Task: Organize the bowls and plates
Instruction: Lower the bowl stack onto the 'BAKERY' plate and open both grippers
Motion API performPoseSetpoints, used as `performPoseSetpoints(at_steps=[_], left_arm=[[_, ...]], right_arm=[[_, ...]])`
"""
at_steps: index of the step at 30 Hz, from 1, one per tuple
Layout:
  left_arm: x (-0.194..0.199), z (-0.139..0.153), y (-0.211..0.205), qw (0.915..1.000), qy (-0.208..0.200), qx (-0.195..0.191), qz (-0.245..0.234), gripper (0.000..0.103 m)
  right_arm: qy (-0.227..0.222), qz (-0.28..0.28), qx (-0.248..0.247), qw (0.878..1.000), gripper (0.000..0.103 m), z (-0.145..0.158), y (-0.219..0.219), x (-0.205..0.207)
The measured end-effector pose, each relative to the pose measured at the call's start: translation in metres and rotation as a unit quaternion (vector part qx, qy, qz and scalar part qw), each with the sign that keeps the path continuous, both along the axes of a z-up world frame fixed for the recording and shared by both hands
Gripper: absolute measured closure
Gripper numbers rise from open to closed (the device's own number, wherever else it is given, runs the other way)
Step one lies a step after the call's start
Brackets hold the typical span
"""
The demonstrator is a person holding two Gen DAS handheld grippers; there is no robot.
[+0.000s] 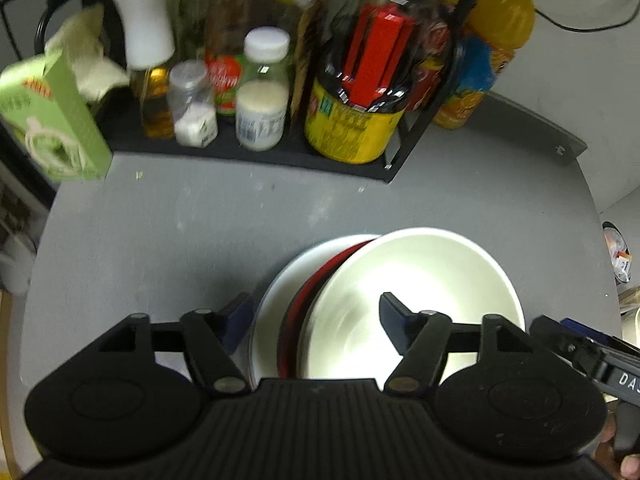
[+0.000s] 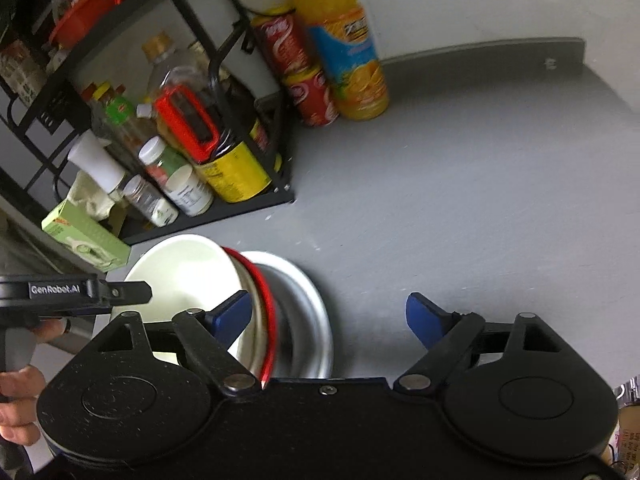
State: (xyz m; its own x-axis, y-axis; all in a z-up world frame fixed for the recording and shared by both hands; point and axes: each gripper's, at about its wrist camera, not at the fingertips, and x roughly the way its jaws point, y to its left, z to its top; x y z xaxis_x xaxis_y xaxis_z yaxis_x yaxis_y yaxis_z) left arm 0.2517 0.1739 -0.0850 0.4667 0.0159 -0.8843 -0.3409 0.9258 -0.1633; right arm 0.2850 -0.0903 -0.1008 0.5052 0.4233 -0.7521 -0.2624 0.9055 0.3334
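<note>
- Left wrist view: left gripper has jaws spread wide, nothing pinched; pads clear of the dishes, hovering over the stack.
- Stack sits on grey table at 6 o'clock of frame: white bowl on top, red-rimmed dish under it, white plate at bottom, peeking out toward 9 o'clock.
- Black rack w/ bottles at 12 o'clock; green carton at 10; orange juice bottle at 1.
- Right wrist view: right gripper also wide open, holding nothing; its left pad is in front of the stack's edge, right pad over bare table.
- Same stack at 7 o'clock, leaning; metal-looking plate on outer side.
- Left gripper body and a hand at 9 o'clock.
</note>
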Motion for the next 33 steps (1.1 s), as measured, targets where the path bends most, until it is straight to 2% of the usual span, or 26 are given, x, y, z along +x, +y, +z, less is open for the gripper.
performPoseSetpoints(at_steps=[1,2,8,11,14,21,24,33], left_arm=[[0.001,0.002,-0.002,1.0,-0.004,-0.002,-0.001,0.031],[0.002,0.004,-0.003,1.0,-0.008,-0.003,-0.001,0.03],[0.002,0.015,-0.019,0.9997,-0.022,0.008,-0.008,0.019],[-0.003,0.019,-0.03,0.9994,-0.03,0.013,-0.014,0.011],[-0.013,0.024,-0.043,0.9985,-0.046,0.022,-0.019,0.002],[-0.049,0.041,-0.065,0.9975,-0.069,0.005,-0.012,0.001],[-0.07,0.051,-0.075,0.996,-0.087,0.017,-0.017,0.001],[-0.119,0.065,-0.092,0.9951,-0.095,0.021,-0.019,0.001]], right_arm=[[-0.006,-0.007,-0.001,1.0,0.01,0.002,-0.005,-0.001],[-0.012,-0.014,-0.003,1.0,0.009,0.004,-0.009,-0.002],[-0.039,-0.052,-0.004,0.998,0.008,0.013,-0.04,-0.012],[-0.057,-0.05,-0.011,0.997,0.007,0.02,-0.052,-0.022],[-0.076,-0.061,-0.018,0.995,0.001,0.028,-0.066,-0.034],[-0.105,-0.081,-0.028,0.991,0.0,0.045,-0.091,-0.073],[-0.116,-0.084,-0.028,0.989,0.0,0.054,-0.096,-0.091],[-0.137,-0.086,-0.029,0.986,0.0,0.073,-0.108,-0.133]])
